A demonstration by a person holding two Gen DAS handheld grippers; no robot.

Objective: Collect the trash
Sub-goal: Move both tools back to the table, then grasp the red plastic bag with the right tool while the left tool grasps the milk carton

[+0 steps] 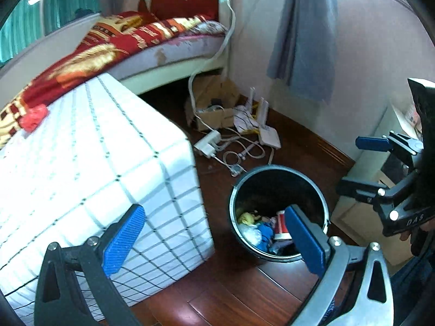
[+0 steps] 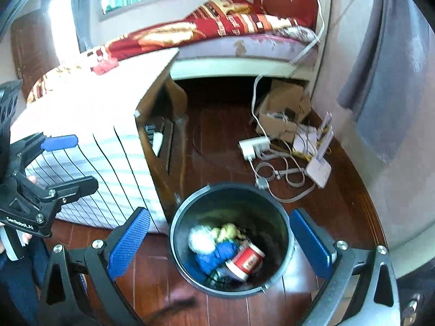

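Both tongs are hanging wide open and gripping nothing: the left tongs [image 1: 214, 241] beside the covered desk [image 1: 89, 163], the right tongs [image 2: 220, 247] directly over the black bin [image 2: 282, 217]. Several scraps, a red can [image 2: 246, 262] among them, are already lying in it. One red crumpled scrap [image 1: 34, 118] is still sitting on the desk (probably the next pickup), well apart from the bin.

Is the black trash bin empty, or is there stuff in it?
Not empty. The black trash bin stands upright and open, with a red-and-white can, something blue and something yellowish at the bottom. It is far from full.
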